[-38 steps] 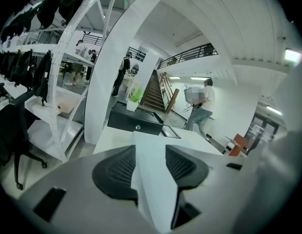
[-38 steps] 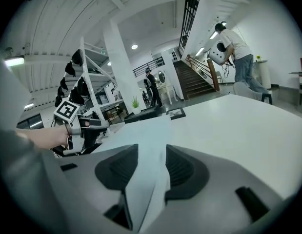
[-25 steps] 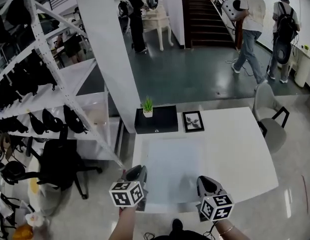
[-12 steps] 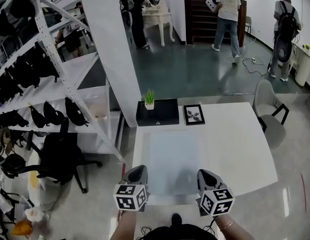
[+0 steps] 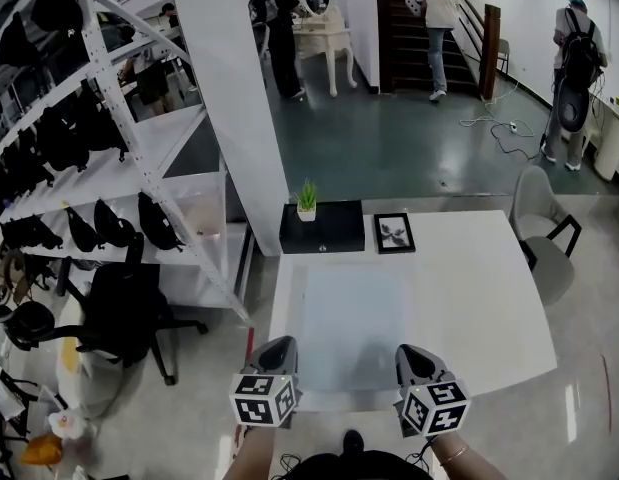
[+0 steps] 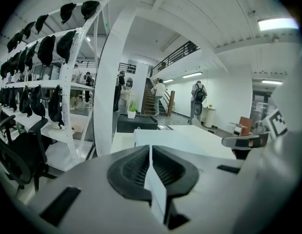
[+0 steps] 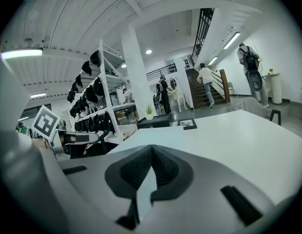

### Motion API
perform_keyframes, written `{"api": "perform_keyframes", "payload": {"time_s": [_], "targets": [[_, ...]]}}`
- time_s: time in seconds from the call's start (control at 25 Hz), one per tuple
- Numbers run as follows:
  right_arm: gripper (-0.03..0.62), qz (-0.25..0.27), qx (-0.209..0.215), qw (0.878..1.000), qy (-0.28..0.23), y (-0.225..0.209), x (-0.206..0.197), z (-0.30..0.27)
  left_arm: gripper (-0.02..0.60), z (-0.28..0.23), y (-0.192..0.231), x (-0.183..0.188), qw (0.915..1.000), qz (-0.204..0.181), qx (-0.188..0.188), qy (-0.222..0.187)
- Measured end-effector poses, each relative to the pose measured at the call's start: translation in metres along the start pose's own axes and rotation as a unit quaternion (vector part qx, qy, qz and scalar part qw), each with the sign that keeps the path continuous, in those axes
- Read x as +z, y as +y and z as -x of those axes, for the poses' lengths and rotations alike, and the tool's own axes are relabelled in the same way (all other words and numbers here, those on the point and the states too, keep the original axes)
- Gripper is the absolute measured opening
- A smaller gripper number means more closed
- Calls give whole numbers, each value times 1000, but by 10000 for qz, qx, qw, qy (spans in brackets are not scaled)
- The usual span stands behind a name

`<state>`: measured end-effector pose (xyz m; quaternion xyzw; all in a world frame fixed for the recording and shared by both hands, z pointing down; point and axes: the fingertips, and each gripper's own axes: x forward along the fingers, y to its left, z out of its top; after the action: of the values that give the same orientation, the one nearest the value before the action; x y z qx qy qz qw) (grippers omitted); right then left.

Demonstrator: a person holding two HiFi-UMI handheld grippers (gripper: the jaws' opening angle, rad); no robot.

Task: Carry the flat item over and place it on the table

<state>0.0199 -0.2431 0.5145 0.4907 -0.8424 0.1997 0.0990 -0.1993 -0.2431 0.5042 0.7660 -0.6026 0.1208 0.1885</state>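
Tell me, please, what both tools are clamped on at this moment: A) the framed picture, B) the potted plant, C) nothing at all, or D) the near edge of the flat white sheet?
D: the left tool and the right tool each have their jaws shut on the near edge of the flat white sheet, while the framed picture and potted plant stand at the far end of the table.

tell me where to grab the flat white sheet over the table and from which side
Grip its near edge from the person's side, one gripper near each corner. The sheet is thin, wide and flat over the table, so only an edge fits the jaws. The left gripper and right gripper are already shut there.
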Motion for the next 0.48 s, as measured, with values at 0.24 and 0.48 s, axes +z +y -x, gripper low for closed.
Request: {"api": "perform_keyframes", "payload": {"time_s": [0.24,0.48], "targets": [[0,71,-44,10000,37,-2,1,0,25,-1,1,1,10000,2,2,18],[0,174,-59,9998,92,-2,-2,-4,24,-6,-2,-2,10000,-21,-21,45]]}}
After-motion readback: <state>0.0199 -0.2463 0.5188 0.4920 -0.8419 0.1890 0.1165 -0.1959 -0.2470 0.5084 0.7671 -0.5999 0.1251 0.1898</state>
